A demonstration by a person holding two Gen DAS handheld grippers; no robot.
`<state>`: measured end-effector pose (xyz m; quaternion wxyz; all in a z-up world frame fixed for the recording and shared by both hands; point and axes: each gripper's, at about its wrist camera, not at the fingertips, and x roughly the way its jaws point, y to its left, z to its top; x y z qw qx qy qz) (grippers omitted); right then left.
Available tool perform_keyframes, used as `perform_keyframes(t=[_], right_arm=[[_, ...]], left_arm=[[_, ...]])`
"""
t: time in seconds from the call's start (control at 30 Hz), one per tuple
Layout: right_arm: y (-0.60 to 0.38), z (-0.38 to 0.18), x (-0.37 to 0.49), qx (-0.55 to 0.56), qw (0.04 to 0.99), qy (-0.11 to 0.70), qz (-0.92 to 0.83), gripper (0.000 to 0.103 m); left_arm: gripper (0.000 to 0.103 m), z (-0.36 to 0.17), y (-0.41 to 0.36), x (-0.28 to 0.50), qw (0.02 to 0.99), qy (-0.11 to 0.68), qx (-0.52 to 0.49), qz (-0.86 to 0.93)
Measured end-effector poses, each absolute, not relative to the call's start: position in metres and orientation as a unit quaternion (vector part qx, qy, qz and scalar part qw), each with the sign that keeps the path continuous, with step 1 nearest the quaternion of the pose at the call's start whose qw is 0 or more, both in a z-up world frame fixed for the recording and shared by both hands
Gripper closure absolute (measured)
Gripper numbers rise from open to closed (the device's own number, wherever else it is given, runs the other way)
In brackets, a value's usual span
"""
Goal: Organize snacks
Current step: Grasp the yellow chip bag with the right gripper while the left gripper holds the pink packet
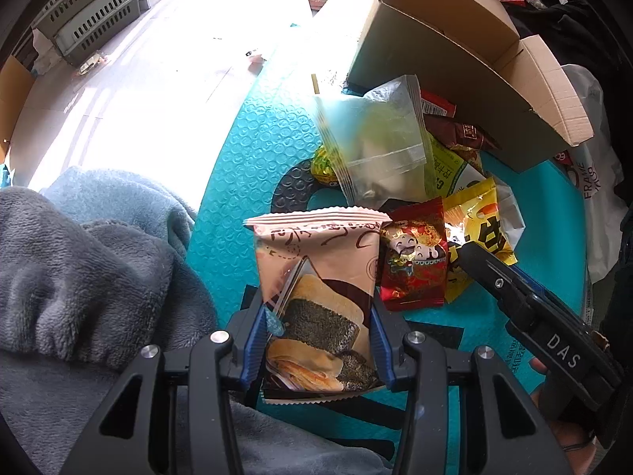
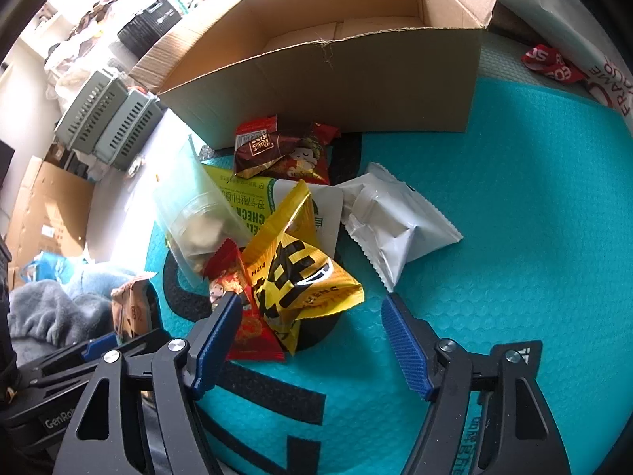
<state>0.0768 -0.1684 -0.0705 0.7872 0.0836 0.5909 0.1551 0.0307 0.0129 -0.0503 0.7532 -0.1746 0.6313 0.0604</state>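
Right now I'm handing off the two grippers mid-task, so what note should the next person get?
Left gripper: shut on the pink rice-cracker packet, lifted off the teal mat.
Right gripper: open, nothing gripped, fingers straddling the yellow packet in the snack pile.
Cardboard box: open behind the pile; no snacks visible inside.
Left to do: the white packet, red packet, clear bag and others remain on the mat.

You have bare teal mat [image 2: 514,206] open to the right of the snack pile [image 2: 277,245], while the cardboard box [image 2: 336,75] walls off the far side and the grey blanket [image 1: 91,269] crowds the left.
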Motion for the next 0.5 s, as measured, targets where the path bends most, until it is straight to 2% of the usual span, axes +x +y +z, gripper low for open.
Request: perform_keyframes(t=[0.13,0.23,0.3,0.33,0.5], right_arm=[[-0.17,-0.077,0.082,0.127,0.778,0.594,0.157,0.041],[-0.17,-0.079,0.083,0.135,0.778,0.593,0.156,0.059],[-0.171,-0.082,0.084,0.155,0.771,0.595,0.162,0.067],[-0.171,-0.083,0.084,0.163,0.769,0.596,0.165,0.075],[-0.173,-0.077,0.077,0.16,0.777,0.586,0.162,0.079]], left_arm=[[0.058,-0.049,0.014,0.03,0.752,0.631,-0.179,0.059],[0.058,-0.047,0.013,0.033,0.752,0.632,-0.179,0.056],[0.058,-0.053,0.013,0.033,0.752,0.632,-0.18,0.055],[0.058,-0.055,0.012,0.031,0.752,0.632,-0.18,0.055],[0.058,-0.064,0.008,0.037,0.756,0.628,-0.176,0.053]])
